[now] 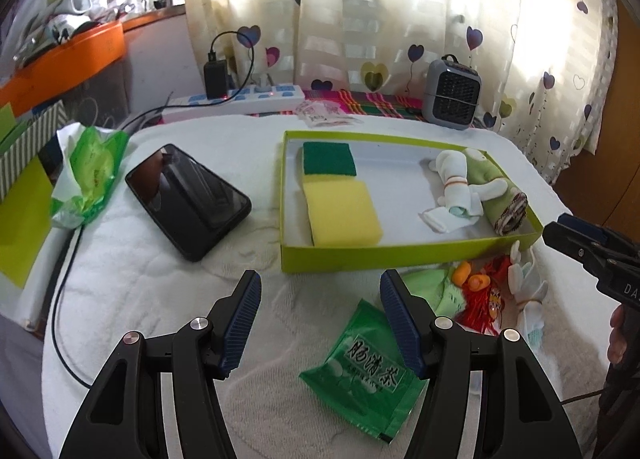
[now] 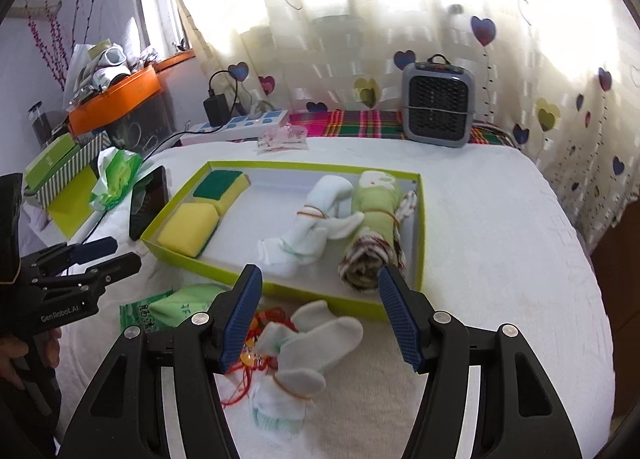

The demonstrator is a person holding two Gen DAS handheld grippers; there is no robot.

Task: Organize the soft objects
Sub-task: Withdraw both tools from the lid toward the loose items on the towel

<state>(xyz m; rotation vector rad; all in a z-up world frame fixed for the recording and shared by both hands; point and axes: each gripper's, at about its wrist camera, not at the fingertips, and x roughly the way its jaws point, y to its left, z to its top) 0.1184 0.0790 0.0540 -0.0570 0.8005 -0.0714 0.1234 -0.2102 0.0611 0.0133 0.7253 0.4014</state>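
A shallow green box [image 1: 400, 253] [image 2: 224, 279] on the white towel holds two yellow sponges [image 1: 342, 215] [image 2: 190, 227], a white sock bundle [image 1: 454, 195] [image 2: 308, 219] and a rolled green cloth [image 1: 498, 189] [image 2: 372, 219]. In front of the box lie a loose white sock bundle [image 2: 304, 351] [image 1: 528, 299], a red tasselled charm [image 1: 484, 299] [image 2: 256, 355] and a pale green cloth [image 1: 430, 287] [image 2: 188, 303]. My right gripper [image 2: 318, 313] is open just above the loose sock bundle. My left gripper [image 1: 320, 317] is open and empty over the towel, left of these items.
A green tea packet [image 1: 366, 371] lies under my left gripper. A black phone [image 1: 188, 201] and a green tissue pack [image 1: 90, 175] lie left of the box. A grey heater [image 2: 438, 105], a power strip [image 1: 240, 101] and curtains stand behind.
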